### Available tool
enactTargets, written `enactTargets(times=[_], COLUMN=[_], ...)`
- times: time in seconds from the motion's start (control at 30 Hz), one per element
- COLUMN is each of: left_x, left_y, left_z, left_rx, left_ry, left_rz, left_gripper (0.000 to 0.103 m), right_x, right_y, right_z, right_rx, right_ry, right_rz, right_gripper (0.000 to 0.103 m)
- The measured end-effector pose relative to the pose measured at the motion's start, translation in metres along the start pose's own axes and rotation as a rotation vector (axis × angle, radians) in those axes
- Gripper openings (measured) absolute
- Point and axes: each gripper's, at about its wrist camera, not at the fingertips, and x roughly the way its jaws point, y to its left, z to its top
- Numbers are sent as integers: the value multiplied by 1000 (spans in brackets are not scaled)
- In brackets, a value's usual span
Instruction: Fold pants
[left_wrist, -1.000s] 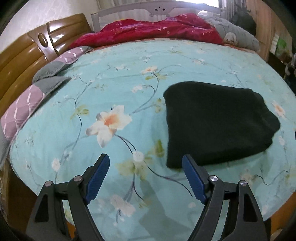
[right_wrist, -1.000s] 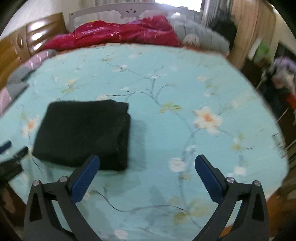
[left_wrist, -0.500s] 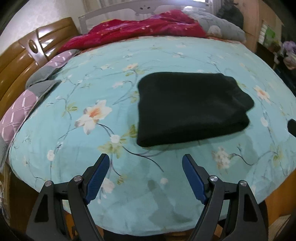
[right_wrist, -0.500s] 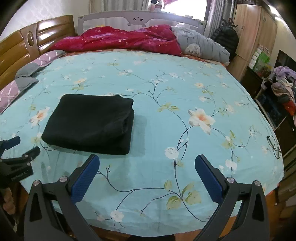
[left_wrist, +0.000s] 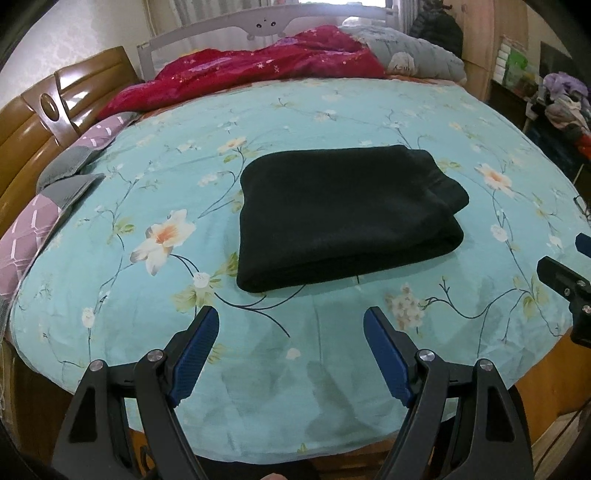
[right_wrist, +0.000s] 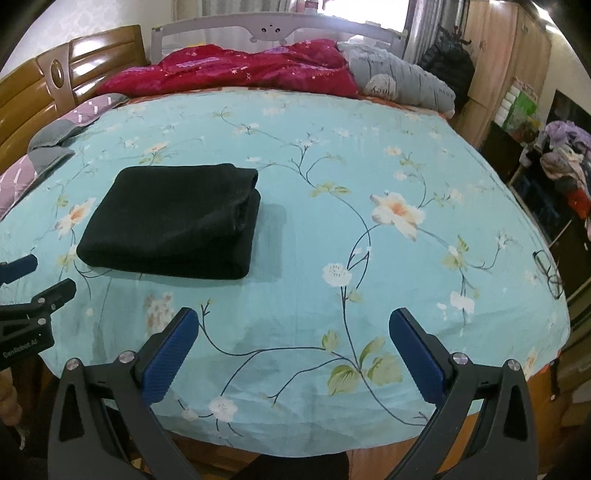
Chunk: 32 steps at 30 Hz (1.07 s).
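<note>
Both grippers have drawn back from the bed over the last second: the left gripper (left_wrist: 290, 332) and the right gripper (right_wrist: 293, 334) now hang over the near edge of the floral sheet (left_wrist: 332, 110) with jaws spread wide and nothing between them. The black pants (left_wrist: 343, 214) lie well ahead of them as a compact folded stack, untouched and apart from either tool, so the folding looks finished and the retreat reads as the close of the task. One label is legible: "GenRobot.AI" on the left gripper's body in the right wrist view.
</note>
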Motion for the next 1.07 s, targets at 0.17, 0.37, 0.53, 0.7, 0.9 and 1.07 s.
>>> enactTargets(times=[0.17,0.37,0.53,0.7,0.9,1.07], left_x=[4,9,12,13,3,-3], left_y=[1,0,0,-3,-5,-10], left_z=[0,0,2,2,9,13], left_rx=[-8,-11,-10,-6,-24,-18], left_ry=[14,32,44,52,6,2], left_rz=[-10,-21,-40,-59,-111,-118], left_gripper=[81,81,81,81,81,81], right_x=[2,5,8,9,11,12], right_y=[-3,-3,1,3,2,-1], right_z=[-2,-3,-3,-4,-5,-5], right_rx=[12,6,-16,-11,-6,4], right_ry=[8,17,25,33,46,50], right_rz=[7,26,19,21,24,27], right_gripper=[103,103,103,103,103,103])
